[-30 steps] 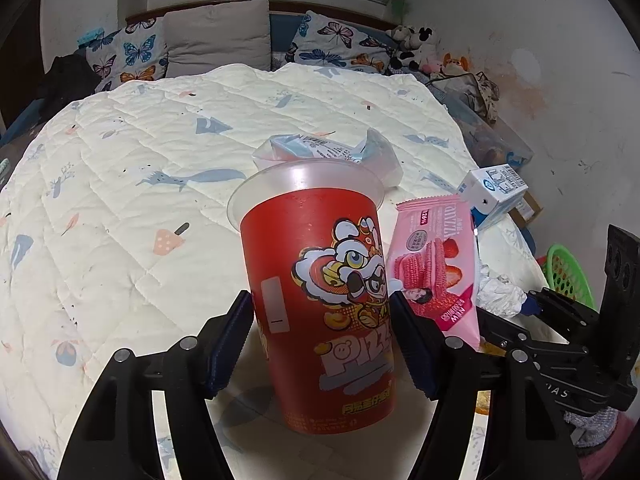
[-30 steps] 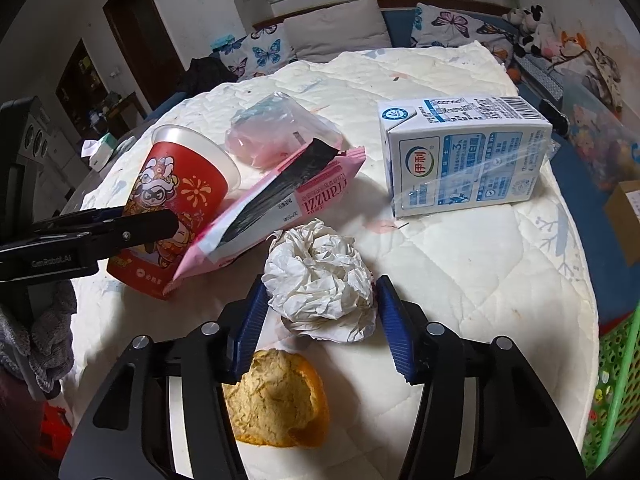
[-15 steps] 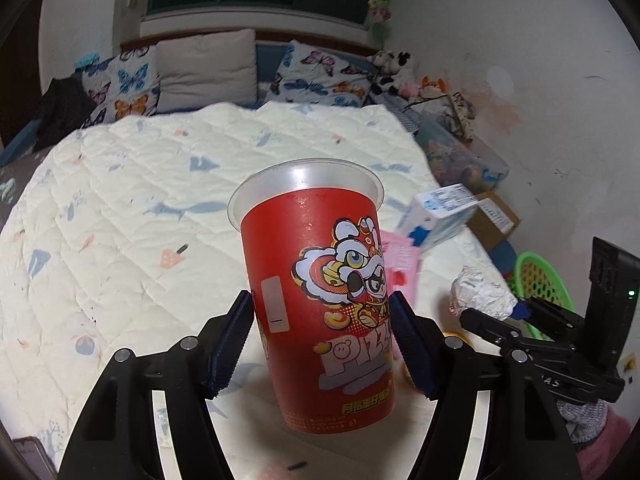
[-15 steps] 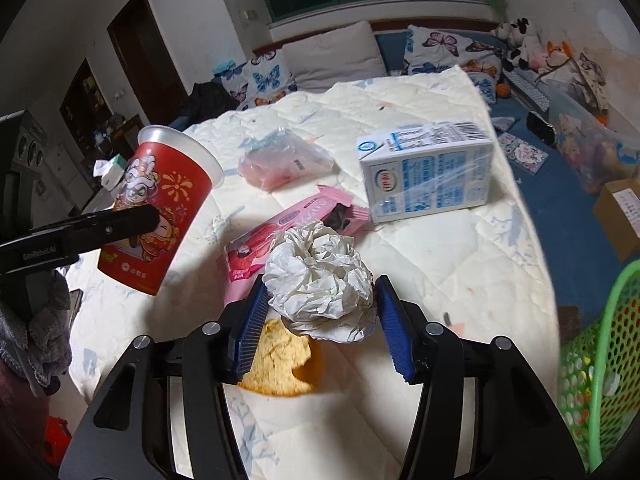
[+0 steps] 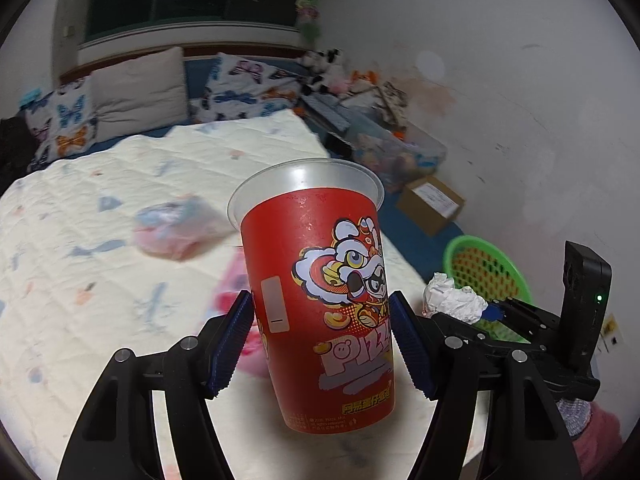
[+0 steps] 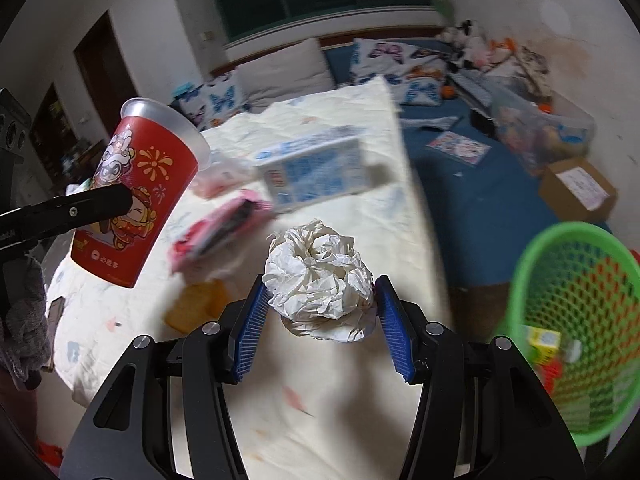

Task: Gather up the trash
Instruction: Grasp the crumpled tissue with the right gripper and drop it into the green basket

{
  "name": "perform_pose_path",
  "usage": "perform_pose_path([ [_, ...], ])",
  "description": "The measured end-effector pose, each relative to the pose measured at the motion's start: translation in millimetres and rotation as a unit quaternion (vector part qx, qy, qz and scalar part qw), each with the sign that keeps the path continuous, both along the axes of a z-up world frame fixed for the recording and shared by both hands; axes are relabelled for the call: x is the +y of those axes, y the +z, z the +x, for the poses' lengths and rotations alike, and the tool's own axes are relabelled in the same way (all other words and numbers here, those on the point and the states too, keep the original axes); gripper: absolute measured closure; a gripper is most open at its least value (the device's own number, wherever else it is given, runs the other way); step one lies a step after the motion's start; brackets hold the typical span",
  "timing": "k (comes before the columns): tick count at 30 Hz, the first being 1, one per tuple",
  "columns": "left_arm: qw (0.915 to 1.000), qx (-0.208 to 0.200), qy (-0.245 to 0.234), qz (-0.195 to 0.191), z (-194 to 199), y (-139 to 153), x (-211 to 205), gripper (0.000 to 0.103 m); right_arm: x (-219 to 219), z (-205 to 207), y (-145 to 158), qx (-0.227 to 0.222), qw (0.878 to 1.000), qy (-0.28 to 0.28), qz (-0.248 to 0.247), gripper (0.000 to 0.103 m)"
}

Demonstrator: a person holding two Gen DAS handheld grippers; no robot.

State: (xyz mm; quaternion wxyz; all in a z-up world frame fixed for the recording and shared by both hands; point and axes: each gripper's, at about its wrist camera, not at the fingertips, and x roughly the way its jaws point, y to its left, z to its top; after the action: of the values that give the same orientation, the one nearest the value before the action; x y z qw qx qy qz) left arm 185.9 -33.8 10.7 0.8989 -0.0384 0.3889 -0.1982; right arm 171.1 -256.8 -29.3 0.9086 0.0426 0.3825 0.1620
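My left gripper [image 5: 322, 320] is shut on a red pizza cup [image 5: 316, 288] and holds it upright above the bed; the cup also shows in the right wrist view [image 6: 136, 196]. My right gripper [image 6: 320, 312] is shut on a crumpled white paper ball [image 6: 320, 276], lifted off the bed; it shows in the left wrist view [image 5: 452, 300] too. A green mesh trash basket [image 6: 576, 320] stands on the floor at the right, with some items inside; it also shows in the left wrist view [image 5: 484, 264].
On the quilted bed [image 6: 340, 400] lie a milk carton [image 6: 316, 172], a pink snack wrapper [image 6: 220, 228], a piece of bread [image 6: 200, 304] and a plastic bag [image 5: 176, 228]. A cardboard box [image 6: 576, 188] and clutter sit on the blue floor by the wall.
Both grippers have lifted their loads off the bed and swung right toward the green basket, which now shows large in the right wrist view.
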Motion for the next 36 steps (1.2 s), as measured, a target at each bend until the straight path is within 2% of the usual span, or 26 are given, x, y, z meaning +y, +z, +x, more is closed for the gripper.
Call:
perform_pose_path([
  [10,0.9963,0.009,-0.085,-0.006,7.5,-2.9,-91.6,0.037,-91.9,-22.0,-7.1,0.008,0.996,-0.094,-0.01,0.048],
  [20,0.9887,0.02,-0.149,0.01,10.1,-12.3,-171.8,0.037,-174.2,-37.7,-25.3,0.028,0.984,-0.178,-0.016,0.047],
  [25,0.9851,0.029,-0.169,0.014,13.9,-17.3,-203.3,0.037,-197.9,-38.9,-34.0,0.04,0.978,-0.202,-0.015,0.044],
  [28,0.9829,0.033,-0.181,0.017,18.2,-20.4,-218.1,0.037,-207.0,-40.2,-37.9,0.043,0.976,-0.214,-0.014,0.038],
  [36,0.978,0.039,-0.203,0.026,24.9,-28.1,-255.3,0.036,-221.8,-54.0,-42.1,0.044,0.971,-0.235,-0.009,0.035],
])
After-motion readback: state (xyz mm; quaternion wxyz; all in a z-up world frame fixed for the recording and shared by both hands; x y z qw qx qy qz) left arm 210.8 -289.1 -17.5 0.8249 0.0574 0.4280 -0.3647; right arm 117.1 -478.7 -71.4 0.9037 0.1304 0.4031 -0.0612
